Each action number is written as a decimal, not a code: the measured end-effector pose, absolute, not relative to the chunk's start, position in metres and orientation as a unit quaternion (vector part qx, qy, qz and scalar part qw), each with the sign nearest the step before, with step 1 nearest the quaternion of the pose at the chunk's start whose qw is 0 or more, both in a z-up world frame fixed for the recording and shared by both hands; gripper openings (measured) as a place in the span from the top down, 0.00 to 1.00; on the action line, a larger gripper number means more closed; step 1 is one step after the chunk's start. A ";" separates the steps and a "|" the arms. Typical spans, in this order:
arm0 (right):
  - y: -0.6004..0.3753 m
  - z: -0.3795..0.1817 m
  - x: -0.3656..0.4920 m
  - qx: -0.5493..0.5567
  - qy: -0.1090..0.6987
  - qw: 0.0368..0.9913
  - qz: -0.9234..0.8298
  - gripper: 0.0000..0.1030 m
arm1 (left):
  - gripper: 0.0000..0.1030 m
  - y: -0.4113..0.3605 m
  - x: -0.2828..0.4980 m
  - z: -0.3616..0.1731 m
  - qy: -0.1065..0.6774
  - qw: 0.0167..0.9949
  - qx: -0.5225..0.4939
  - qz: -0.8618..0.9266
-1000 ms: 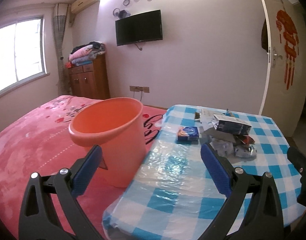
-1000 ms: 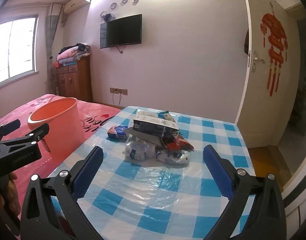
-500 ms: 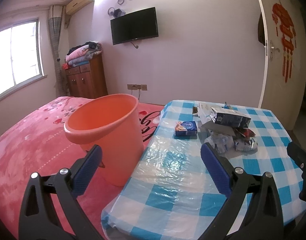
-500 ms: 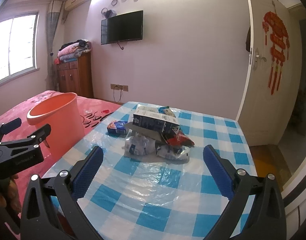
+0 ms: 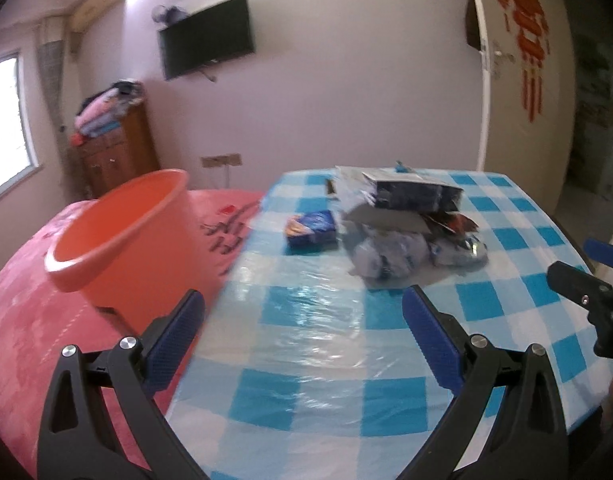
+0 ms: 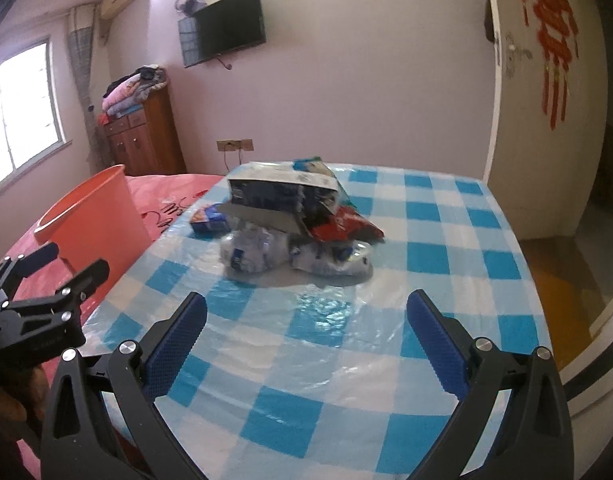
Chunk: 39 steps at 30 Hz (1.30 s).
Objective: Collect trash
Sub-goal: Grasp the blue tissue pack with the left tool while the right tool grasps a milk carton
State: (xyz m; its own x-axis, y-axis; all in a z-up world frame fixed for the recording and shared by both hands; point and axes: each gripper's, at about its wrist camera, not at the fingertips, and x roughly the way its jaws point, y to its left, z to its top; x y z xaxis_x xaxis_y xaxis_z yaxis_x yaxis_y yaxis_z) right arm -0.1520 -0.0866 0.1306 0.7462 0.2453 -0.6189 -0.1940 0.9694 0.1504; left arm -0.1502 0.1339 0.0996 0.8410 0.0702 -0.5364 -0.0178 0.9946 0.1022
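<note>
A heap of trash (image 5: pixel 402 224) (image 6: pixel 294 220) lies on the blue-checked table (image 5: pixel 338 360) (image 6: pixel 446 264): a dark carton (image 6: pixel 278 192) on top, a red wrapper (image 6: pixel 346 226), crumpled clear bags (image 6: pixel 258 252), and a small blue packet (image 5: pixel 312 228) (image 6: pixel 208 220) to the left. An orange bucket (image 5: pixel 126 236) (image 6: pixel 92 220) stands on the pink bed beside the table's left edge. My left gripper (image 5: pixel 302 332) is open and empty over the table's near left edge. My right gripper (image 6: pixel 306 340) is open and empty, short of the heap.
A pink bed (image 5: pixel 22 320) lies left of the table. A wooden dresser (image 6: pixel 144 136) with folded clothes stands against the far wall under a wall TV (image 6: pixel 224 28). A white door (image 6: pixel 546 100) with a red ornament is at the right. The right gripper's fingers (image 5: pixel 578 288) show at the left view's right edge.
Both grippers have moved forward and closer to the trash heap, with both views tilting. Both stay open and empty.
</note>
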 end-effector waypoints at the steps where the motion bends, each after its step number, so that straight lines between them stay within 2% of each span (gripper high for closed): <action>1: -0.090 0.128 -0.149 0.042 0.340 0.932 0.119 0.04 | 0.04 0.132 -0.146 0.100 0.282 0.958 0.044 0.015; 9: -0.108 0.111 -0.115 0.078 0.371 0.917 0.128 0.04 | 0.04 0.131 -0.091 0.104 0.289 0.956 0.034 -0.027; 19: -0.102 0.130 -0.055 0.076 0.368 0.911 0.168 0.06 | 0.04 0.162 0.003 0.084 0.346 0.938 -0.017 0.010; 20: -0.102 0.132 -0.048 0.076 0.368 0.910 0.174 0.08 | 0.04 0.164 0.010 0.081 0.350 0.936 -0.022 0.012; 21: -0.100 0.133 -0.040 0.076 0.371 0.908 0.180 0.21 | 0.04 0.166 0.020 0.077 0.356 0.934 -0.030 0.013; 22: -0.099 0.133 -0.032 0.077 0.375 0.905 0.183 0.26 | 0.04 0.168 0.025 0.075 0.360 0.932 -0.033 0.014; 30: -0.093 0.132 0.028 0.110 0.400 0.883 0.217 0.26 | 0.04 0.170 0.070 0.051 0.387 0.921 -0.036 0.013; 36: -0.080 0.138 0.058 0.098 0.403 0.877 0.244 0.10 | 0.04 0.178 0.088 0.034 0.412 0.909 -0.059 0.005; 39: -0.073 0.134 0.072 0.099 0.414 0.869 0.251 0.09 | 0.04 0.176 0.093 0.027 0.421 0.905 -0.058 0.000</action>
State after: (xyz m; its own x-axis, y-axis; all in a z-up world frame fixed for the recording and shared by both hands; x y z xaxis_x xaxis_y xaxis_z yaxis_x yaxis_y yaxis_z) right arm 0.0715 -0.0728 0.1339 0.5307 0.5186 -0.6704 -0.3554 0.8542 0.3795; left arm 0.0932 0.1761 0.0273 0.6452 -0.0484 -0.7625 -0.0499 0.9932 -0.1053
